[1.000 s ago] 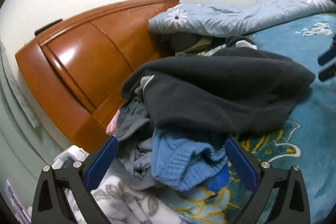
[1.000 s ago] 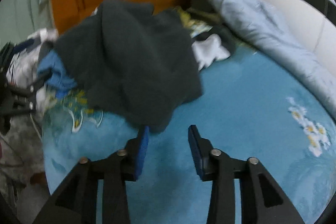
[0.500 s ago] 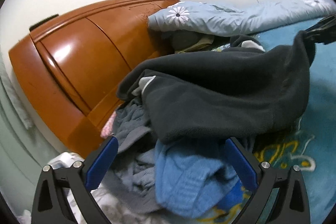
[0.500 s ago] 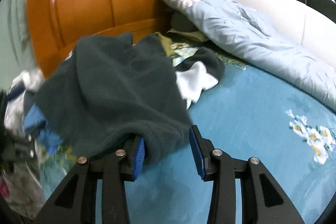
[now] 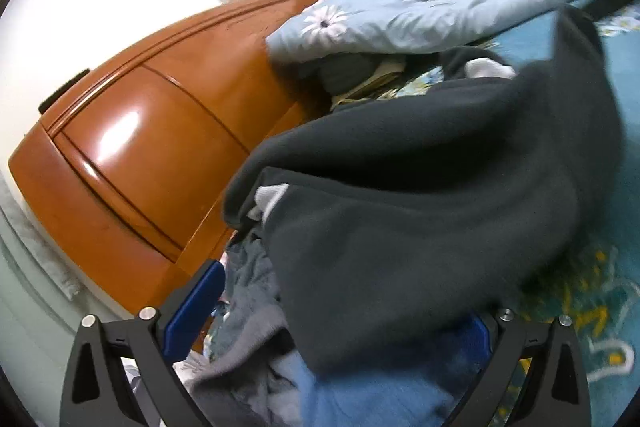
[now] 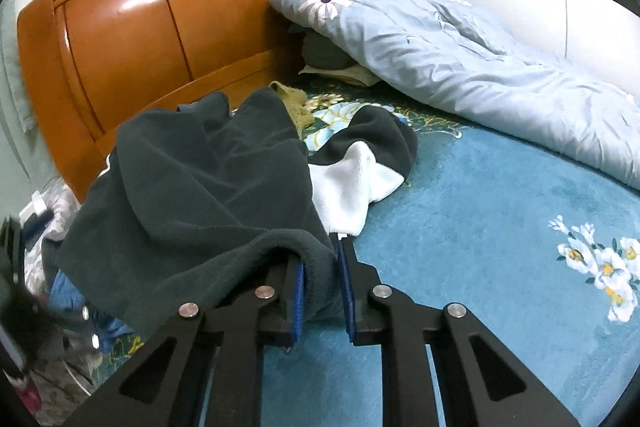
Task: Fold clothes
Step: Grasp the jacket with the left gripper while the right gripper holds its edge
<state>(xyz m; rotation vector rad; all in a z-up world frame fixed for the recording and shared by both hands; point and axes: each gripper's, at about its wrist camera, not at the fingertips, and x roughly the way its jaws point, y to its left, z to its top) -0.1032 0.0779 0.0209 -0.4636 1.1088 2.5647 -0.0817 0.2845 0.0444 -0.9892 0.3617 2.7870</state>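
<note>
On the bed, near the orange wooden headboard [image 6: 168, 27], sits the clothes pile. Top item is a dark grey fleece garment [image 6: 208, 187], draped over the rest and stretched toward the right gripper [image 6: 320, 279]. Right gripper's jaws are nearly together, with a bunched edge of the fleece pinched between the blue pads [image 6: 298, 291].

Left gripper [image 5: 336, 311] has jaws spread wide, straddling the near end of the pile; fleece [image 5: 420, 207] hangs over the gap and covers most of the right-hand pad, left pad [image 5: 196, 307] is in plain view. Cannot tell if either pad touches fabric.

Under the fleece in the left wrist view: a grey knit piece [image 5: 248, 303] and a blue knit garment [image 5: 380, 387], both at the bottom of the pile.

Just beyond the fleece in the right wrist view lies a dark-and-white garment [image 6: 360, 171] on the teal floral bedspread [image 6: 500, 227], touching the fleece's edge. An olive-yellow item [image 6: 294, 105] pokes out behind it. A light blue quilt with a daisy print [image 6: 440, 55] is heaped along the far side, against the headboard.
</note>
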